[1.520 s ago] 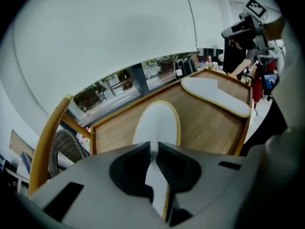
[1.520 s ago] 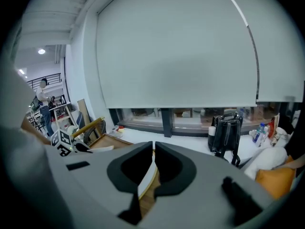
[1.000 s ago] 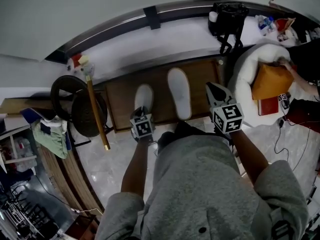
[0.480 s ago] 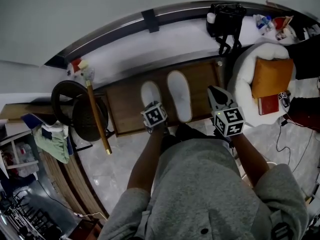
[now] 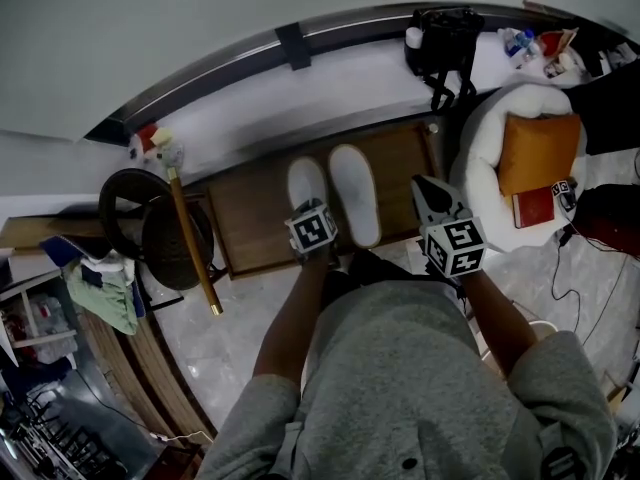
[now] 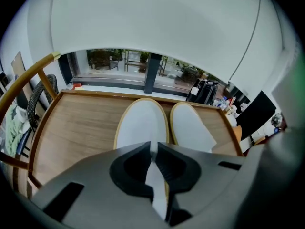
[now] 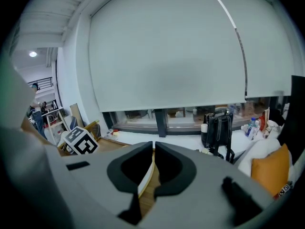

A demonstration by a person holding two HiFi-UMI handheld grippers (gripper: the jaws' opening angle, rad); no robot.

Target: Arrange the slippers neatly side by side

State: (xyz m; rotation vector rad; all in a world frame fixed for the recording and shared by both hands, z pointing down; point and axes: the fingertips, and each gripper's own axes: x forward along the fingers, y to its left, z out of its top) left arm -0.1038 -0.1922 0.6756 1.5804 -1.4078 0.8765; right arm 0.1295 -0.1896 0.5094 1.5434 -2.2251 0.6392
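White slippers (image 5: 355, 193) side by side on wooden board (image 5: 250, 218)

from my remote desk, the head camera shows the wearer in a loose grey top (image 5: 400, 368) with short sleeves (image 5: 565, 378) and a small dark stud (image 5: 405, 460) low on the front. the left gripper (image 6: 153, 151) and right gripper (image 7: 154, 149) share matte grey shells and dark scooped pads (image 6: 128, 168); each carries a white cube (image 5: 452, 247) printed with black square markers.
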